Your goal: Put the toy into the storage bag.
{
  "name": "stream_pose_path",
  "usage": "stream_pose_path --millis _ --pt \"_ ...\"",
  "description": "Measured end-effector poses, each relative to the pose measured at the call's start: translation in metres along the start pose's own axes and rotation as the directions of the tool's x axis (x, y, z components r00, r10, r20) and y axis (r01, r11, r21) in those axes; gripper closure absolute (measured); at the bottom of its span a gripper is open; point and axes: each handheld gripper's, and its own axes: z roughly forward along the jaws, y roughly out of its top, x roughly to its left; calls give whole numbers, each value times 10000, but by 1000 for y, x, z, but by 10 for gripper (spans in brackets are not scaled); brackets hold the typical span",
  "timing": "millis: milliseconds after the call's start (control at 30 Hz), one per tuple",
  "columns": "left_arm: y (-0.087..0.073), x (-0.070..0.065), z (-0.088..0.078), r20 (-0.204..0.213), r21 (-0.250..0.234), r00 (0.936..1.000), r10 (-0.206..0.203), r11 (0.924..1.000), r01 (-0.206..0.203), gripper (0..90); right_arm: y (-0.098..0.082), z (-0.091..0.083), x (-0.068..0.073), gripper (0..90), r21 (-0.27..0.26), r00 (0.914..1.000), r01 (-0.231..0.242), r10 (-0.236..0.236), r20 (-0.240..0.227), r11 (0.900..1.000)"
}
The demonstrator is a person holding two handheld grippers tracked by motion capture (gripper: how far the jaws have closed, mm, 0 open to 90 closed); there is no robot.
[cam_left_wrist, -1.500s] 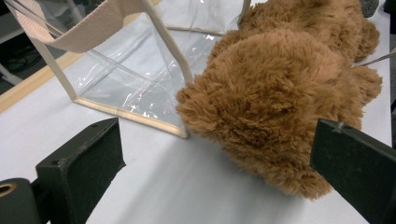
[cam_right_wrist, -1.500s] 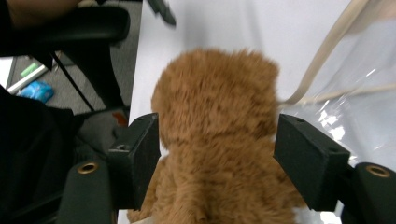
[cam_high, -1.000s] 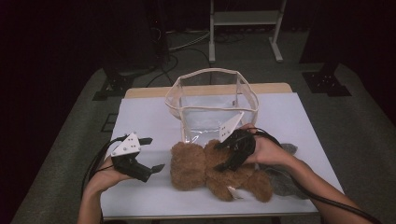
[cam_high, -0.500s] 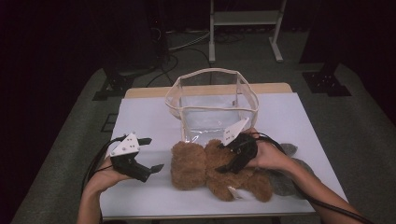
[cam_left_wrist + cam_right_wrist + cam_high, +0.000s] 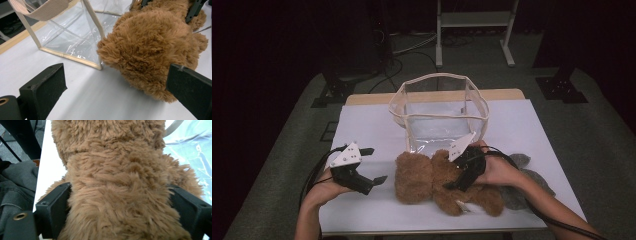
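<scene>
Right gripper (image 5: 458,181) sits jaws spread wide around the brown teddy bear's (image 5: 437,182) middle, having just been opening, fur bulging between the pads. The bear lies on the white table (image 5: 372,125), at six o'clock from the clear bag (image 5: 439,112). Left gripper (image 5: 374,165), at nine o'clock of the bear, gapes empty beside its head.

This looks like a lab or recording studio set up for handling trials. A table (image 5: 362,125) with a plain white top stands on grey carpet (image 5: 287,165), the surroundings kept dark. Cables (image 5: 412,42) trail across the floor near a white metal stand (image 5: 474,20) and black equipment feet (image 5: 562,90).
</scene>
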Motion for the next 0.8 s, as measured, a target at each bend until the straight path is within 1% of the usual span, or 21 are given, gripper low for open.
stream_pose_path --millis 100,167,267,367,467,600,733,800 --pt "-1 0 1 12 -36 10000 -65 10000 65 20 1 4 3 107 242 9996 264 -266 85 9994" --pt "-1 0 1 18 -35 10000 -67 10000 67 20 2 5 4 108 362 9994 329 -334 121 9988" --pt "-1 1 0 33 -18 10000 -40 10000 40 20 2 5 3 135 421 9996 263 -268 130 9988" --pt "-1 1 1 28 -33 10000 -85 10000 85 20 3 5 3 200 541 9995 272 -282 174 9982" --pt "-1 1 1 39 34 10000 -55 10000 55 20 3 4 3 229 580 9996 208 -220 200 9981" --pt "-1 0 1 70 -30 10000 -51 10000 51 20 3 3 3 325 630 9996 154 -169 247 9979" --pt "-1 1 0 43 -130 9999 -93 9999 93 20 5 1 1 399 762 9998 100 -113 168 9970" --pt "-2 1 -1 40 -87 10000 -65 9999 65 20 6 0 0 440 789 9999 41 -49 98 9969"
